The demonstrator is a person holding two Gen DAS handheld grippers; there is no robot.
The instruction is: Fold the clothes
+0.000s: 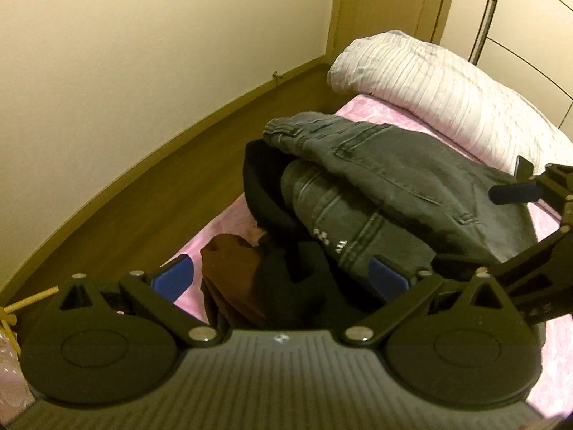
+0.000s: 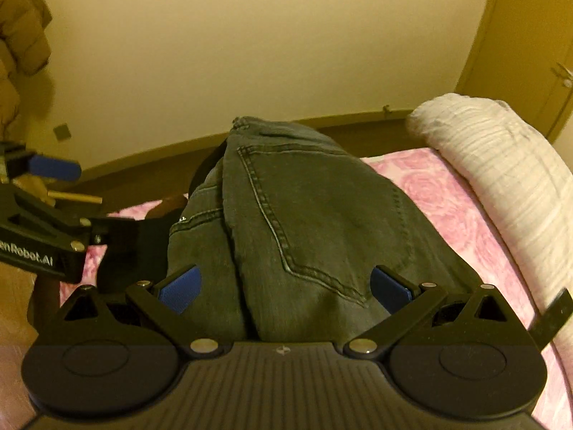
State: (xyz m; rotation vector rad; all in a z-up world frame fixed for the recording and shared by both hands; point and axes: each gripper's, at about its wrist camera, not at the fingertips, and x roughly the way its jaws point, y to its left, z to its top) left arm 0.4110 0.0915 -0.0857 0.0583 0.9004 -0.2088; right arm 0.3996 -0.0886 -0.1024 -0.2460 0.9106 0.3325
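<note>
On the pink bed (image 2: 447,197) by a cream wall (image 2: 250,53), folded jeans (image 2: 315,215) lie between both grippers' spread jaws.

We lose the jeans' (image 2: 308,215) near end behind the right gripper's (image 2: 284,288) body, a black garment (image 1: 261,193) lies mostly buried under them, and the duvet (image 1: 440,89) runs off the frame's right edge.

1. Right claw (image 2: 284,288) at lower frame, blue pads spread wide, over grey jeans (image 2: 304,215).
2. Jeans heaped on pink rose-print bed (image 2: 447,208).
3. Left claw (image 2: 53,168) at left edge.
4. White quilt (image 2: 501,165) at right.
</note>
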